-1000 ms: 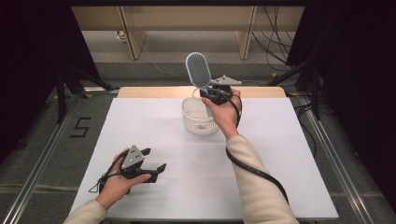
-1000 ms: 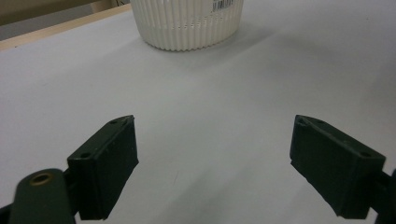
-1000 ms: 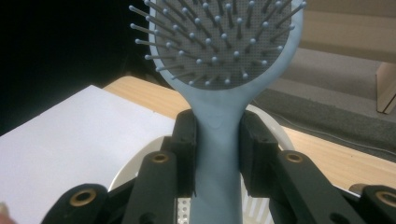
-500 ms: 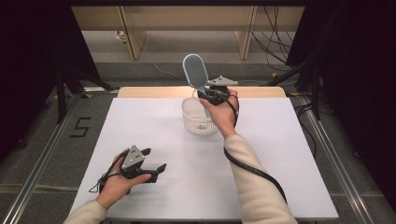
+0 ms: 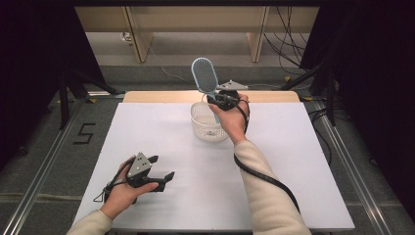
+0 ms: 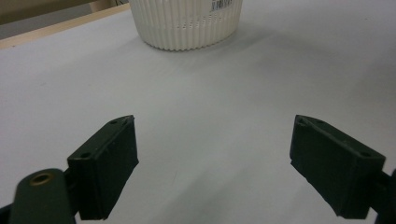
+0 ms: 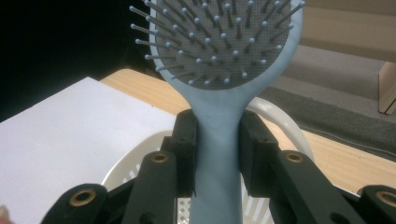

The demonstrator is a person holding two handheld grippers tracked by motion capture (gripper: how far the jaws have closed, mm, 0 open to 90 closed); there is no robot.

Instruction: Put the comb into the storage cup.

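A light blue hairbrush [image 5: 205, 76] stands upright above a white ribbed basket [image 5: 204, 128] at the table's far middle. My right gripper [image 5: 218, 100] is shut on its handle [image 7: 217, 154], the pads pressing either side, with the bristled head [image 7: 224, 39] rising above the jaws. The basket's rim [image 7: 280, 123] curves behind and below the brush. My left gripper [image 5: 160, 172] rests low over the near left of the white table top [image 5: 293, 166], jaws wide apart with nothing between them. The basket [image 6: 187, 23] lies ahead of it, well beyond the fingertips [image 6: 109, 158].
A wooden strip [image 5: 264, 96] runs along the table's far edge, with shelving legs [image 5: 139, 39] and cables [image 5: 288, 54] on the floor beyond. Metal rails [image 5: 49, 161] flank the table. A floor mark reading 5 [image 5: 84, 133] sits to the left.
The hairbrush has tilted and drifted slightly leftward with my right gripper above the basket. The left gripper has stayed put.
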